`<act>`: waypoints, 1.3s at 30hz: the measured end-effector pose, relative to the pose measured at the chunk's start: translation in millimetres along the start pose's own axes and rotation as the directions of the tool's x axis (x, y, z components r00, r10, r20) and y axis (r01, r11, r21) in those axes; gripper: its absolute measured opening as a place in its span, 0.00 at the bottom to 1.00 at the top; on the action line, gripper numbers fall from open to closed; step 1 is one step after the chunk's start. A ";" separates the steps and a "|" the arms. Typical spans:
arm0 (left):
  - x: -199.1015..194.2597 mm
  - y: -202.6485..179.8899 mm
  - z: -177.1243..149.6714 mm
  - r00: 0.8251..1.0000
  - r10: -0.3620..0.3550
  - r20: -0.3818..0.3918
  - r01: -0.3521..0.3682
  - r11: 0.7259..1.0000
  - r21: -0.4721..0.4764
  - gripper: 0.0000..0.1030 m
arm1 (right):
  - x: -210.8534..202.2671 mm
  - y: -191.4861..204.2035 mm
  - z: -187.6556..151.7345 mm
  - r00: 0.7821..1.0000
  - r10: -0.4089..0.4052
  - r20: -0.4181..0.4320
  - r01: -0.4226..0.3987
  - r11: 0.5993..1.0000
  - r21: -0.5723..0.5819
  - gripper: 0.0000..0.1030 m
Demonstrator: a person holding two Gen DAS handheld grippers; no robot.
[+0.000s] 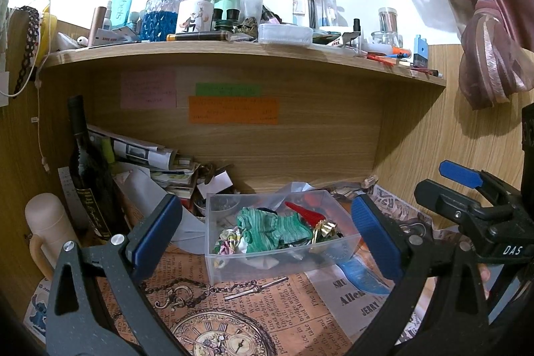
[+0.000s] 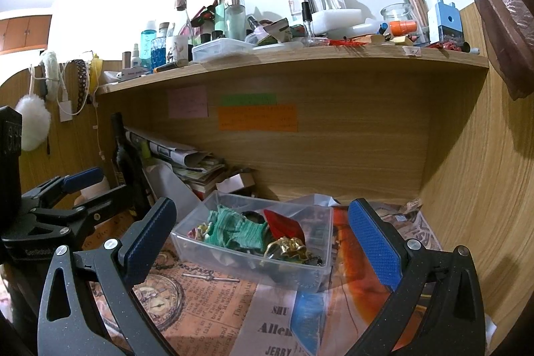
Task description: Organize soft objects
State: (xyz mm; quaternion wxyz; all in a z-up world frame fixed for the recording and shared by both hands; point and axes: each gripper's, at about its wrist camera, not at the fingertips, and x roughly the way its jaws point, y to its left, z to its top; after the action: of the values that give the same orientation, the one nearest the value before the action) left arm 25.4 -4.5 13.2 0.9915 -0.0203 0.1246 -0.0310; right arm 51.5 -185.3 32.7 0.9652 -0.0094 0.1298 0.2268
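A clear plastic box (image 1: 233, 266) stands on the printed paper desk cover, also in the right wrist view (image 2: 313, 269). It holds a green knitted cloth (image 1: 277, 229) (image 2: 240, 231), a red piece (image 1: 305, 212) (image 2: 283, 222), a gold ribbon (image 1: 323, 229) (image 2: 287, 247) and a small floral cloth (image 1: 230, 239). My left gripper (image 1: 263, 236) is open and empty, its blue pads either side of the box, a little in front of it. My right gripper (image 2: 262, 242) is open and empty, likewise framing the box. Each gripper shows in the other's view, the right (image 1: 467, 189) and the left (image 2: 66, 192).
A dark wine bottle (image 1: 86, 175) and stacked papers (image 1: 147, 155) stand at the back left under a shelf (image 1: 233, 50) crowded with bottles. A beige flask (image 1: 50, 226) is at left. A chain with key (image 1: 233, 287) lies before the box. Wooden walls close the right side.
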 end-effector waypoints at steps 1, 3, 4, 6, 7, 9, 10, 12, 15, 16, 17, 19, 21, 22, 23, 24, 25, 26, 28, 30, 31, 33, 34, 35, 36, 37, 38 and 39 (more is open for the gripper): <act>-0.3 0.1 0.3 1.000 0.000 0.000 0.000 1.000 0.002 1.00 | 0.2 0.1 -0.1 1.000 -0.001 0.000 0.001 1.000 0.000 1.00; 0.0 0.1 0.1 1.000 0.005 0.000 -0.005 1.000 0.002 1.00 | 0.1 -0.1 -0.1 1.000 0.000 0.000 0.000 1.000 0.000 1.00; 0.2 0.0 0.0 1.000 0.007 0.000 -0.007 1.000 0.001 1.00 | -0.1 -0.3 -0.1 1.000 0.000 0.000 0.000 1.000 0.000 1.00; 0.2 0.3 -0.2 1.000 0.007 0.000 -0.007 1.000 0.000 1.00 | 0.4 -0.5 0.0 1.000 0.001 -0.001 -0.001 1.000 0.001 1.00; 0.3 0.7 -0.2 1.000 0.006 0.000 -0.006 1.000 0.000 1.00 | -0.1 -0.5 -0.2 1.000 0.001 -0.001 -0.001 1.000 0.000 1.00; 0.1 0.8 -0.2 1.000 0.007 0.001 -0.007 1.000 -0.001 1.00 | -0.1 -0.4 -0.1 1.000 0.001 -0.001 -0.001 1.000 0.000 1.00; 0.1 0.9 -0.1 1.000 0.007 0.001 -0.007 1.000 0.000 1.00 | -0.2 -0.2 -0.2 1.000 0.001 0.000 -0.001 1.000 0.000 1.00; 0.3 1.0 -0.1 1.000 0.008 0.001 -0.008 1.000 0.000 1.00 | 0.4 0.1 -0.1 1.000 0.000 0.000 0.000 1.000 0.000 1.00; 0.3 1.1 -0.2 1.000 0.006 0.000 -0.006 1.000 0.000 1.00 | 1.2 0.3 -0.7 1.000 0.000 -0.003 0.000 1.000 -0.001 1.00; 0.4 1.0 -0.4 1.000 0.006 0.000 -0.006 1.000 0.000 1.00 | 1.7 0.2 -1.1 1.000 0.002 -0.003 -0.002 1.000 0.000 1.00; 0.1 0.3 -0.2 1.000 0.007 0.000 -0.007 1.000 0.000 1.00 | 1.9 0.3 -1.3 1.000 0.003 -0.004 -0.003 1.000 0.001 1.00; 0.1 -0.1 -0.6 1.000 0.008 0.003 -0.008 1.000 -0.003 1.00 | 1.8 0.3 -1.2 1.000 0.001 -0.002 -0.001 1.000 -0.001 1.00; 0.0 0.1 0.3 1.000 -0.004 0.000 0.004 1.000 -0.003 1.00 | 2.0 -0.1 -1.1 1.000 0.003 -0.004 -0.003 1.000 -0.002 1.00; 0.7 1.0 0.2 1.000 -0.010 -0.003 0.010 1.000 -0.007 1.00 | 1.3 -0.6 -0.9 1.000 0.003 -0.003 -0.003 1.000 -0.002 1.00; 0.2 1.2 0.6 1.000 -0.011 -0.001 0.011 1.000 -0.010 1.00 | 1.3 -0.4 -0.9 1.000 0.004 -0.003 -0.004 1.000 -0.001 1.00; -0.1 1.7 0.7 1.000 -0.010 0.001 0.010 1.000 -0.014 1.00 | 1.8 -0.1 -1.3 1.000 0.005 -0.004 -0.005 1.000 -0.001 1.00; -0.4 2.0 1.0 1.000 -0.008 0.002 0.008 1.000 -0.015 1.00 | 1.9 0.1 -1.9 1.000 0.005 -0.004 -0.005 1.000 -0.001 1.00; -0.8 1.8 1.3 1.000 -0.008 0.003 0.008 1.000 -0.016 1.00 | 2.2 0.5 -2.4 1.000 0.004 -0.005 -0.004 1.000 -0.001 1.00; -0.9 2.0 1.6 1.000 -0.009 0.003 0.009 1.000 -0.016 1.00 | 2.6 1.7 -3.4 1.000 0.003 -0.006 -0.003 1.000 -0.002 1.00; -1.2 1.3 1.8 1.000 -0.005 0.005 0.006 1.000 -0.010 1.00 | 2.2 2.0 -3.6 1.000 0.002 -0.006 -0.002 1.000 -0.001 1.00; -1.3 0.9 1.9 1.000 -0.004 0.005 0.004 1.000 -0.007 1.00 | 2.0 1.2 -3.2 1.000 0.004 -0.006 -0.004 1.000 0.000 1.00; -1.4 0.8 2.1 1.000 -0.002 0.006 0.002 1.000 -0.007 1.00 | 2.1 1.9 -3.5 1.000 0.004 -0.006 -0.004 1.000 0.000 1.00; -1.1 1.5 1.9 1.000 -0.006 0.006 0.006 1.000 -0.008 1.00 | 1.9 1.1 -3.2 1.000 0.004 -0.006 -0.004 1.000 -0.001 1.00; -1.0 2.2 1.9 1.000 -0.007 0.005 0.007 1.000 -0.008 1.00 | 1.9 1.4 -3.2 1.000 0.003 -0.005 -0.003 1.000 -0.001 1.00; -1.0 2.5 1.9 1.000 -0.006 0.006 0.006 1.000 -0.012 1.00 | 2.0 1.7 -3.4 1.000 0.002 -0.005 -0.002 1.000 -0.001 1.00; -1.2 2.4 2.0 1.000 -0.005 0.007 0.005 1.000 -0.015 1.00 | 1.9 1.4 -3.2 1.000 0.002 -0.006 -0.002 1.000 0.000 1.00; -1.2 2.4 2.1 1.000 -0.004 0.007 0.005 1.000 -0.018 1.00 | 2.0 1.5 -3.2 1.000 0.002 -0.006 -0.002 1.000 0.000 1.00; -1.2 2.3 2.0 1.000 -0.004 0.006 0.004 1.000 -0.020 1.00 | 2.3 1.8 -3.6 1.000 0.001 -0.007 -0.001 1.000 0.000 1.00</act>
State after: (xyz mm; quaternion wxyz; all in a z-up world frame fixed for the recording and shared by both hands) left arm 24.9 -2.1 15.3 0.9916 -0.0304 0.1218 -0.0317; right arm 51.7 -183.0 28.7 0.9646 -0.0101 0.1332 0.2272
